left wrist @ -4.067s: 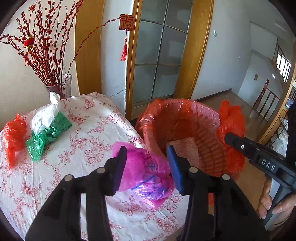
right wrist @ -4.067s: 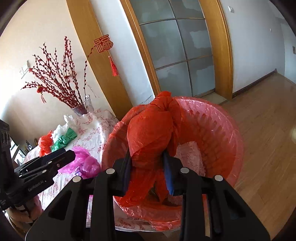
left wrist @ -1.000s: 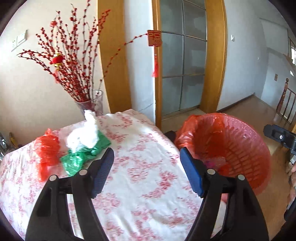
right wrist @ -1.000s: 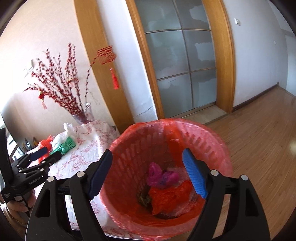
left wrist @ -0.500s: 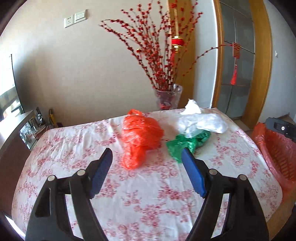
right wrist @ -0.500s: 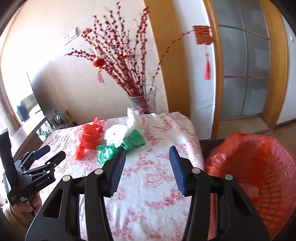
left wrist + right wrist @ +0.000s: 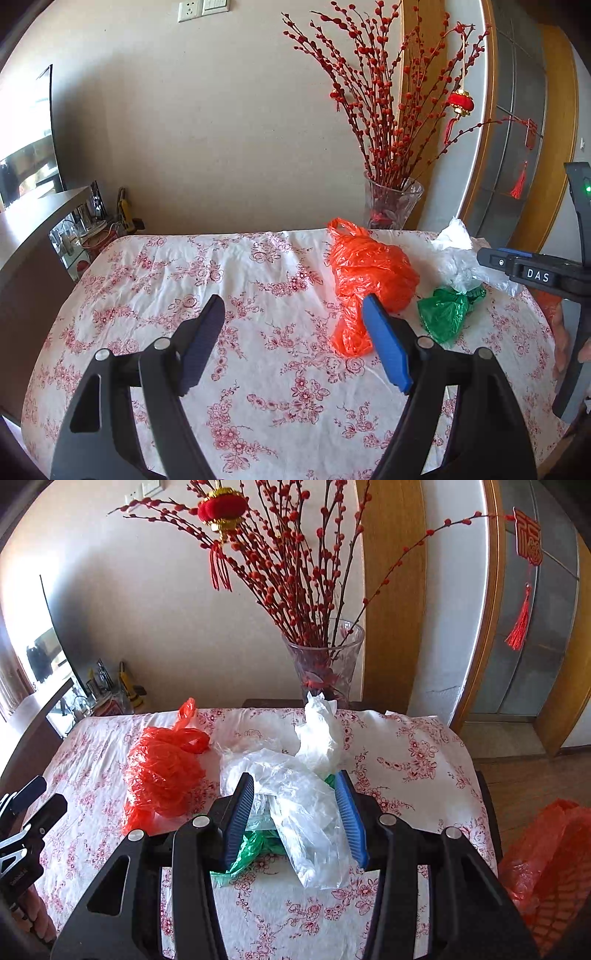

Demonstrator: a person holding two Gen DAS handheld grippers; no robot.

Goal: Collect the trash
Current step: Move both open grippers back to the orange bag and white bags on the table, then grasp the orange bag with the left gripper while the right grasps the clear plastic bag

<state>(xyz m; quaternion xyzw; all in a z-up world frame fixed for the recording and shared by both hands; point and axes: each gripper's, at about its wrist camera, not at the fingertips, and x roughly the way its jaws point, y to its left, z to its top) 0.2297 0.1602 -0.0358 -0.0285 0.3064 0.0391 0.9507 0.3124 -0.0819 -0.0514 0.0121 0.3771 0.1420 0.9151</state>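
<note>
A table under a floral-printed white cloth (image 7: 406,760) carries three crumpled plastic bags near its far edge. Seen from the right wrist camera, the crumpled orange plastic bag (image 7: 162,771) lies left, the crumpled clear white plastic bag (image 7: 295,775) to its right, partly on top of the crumpled green plastic bag (image 7: 247,849). A clear glass vase of red berry branches (image 7: 325,661) stands behind the white bag. A red-lined mesh waste basket (image 7: 550,867) sits beside the table's right edge.

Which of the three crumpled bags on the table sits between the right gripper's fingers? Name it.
The clear white bag. The orange bag lies apart to its left, and the green bag peeks from underneath.
</note>
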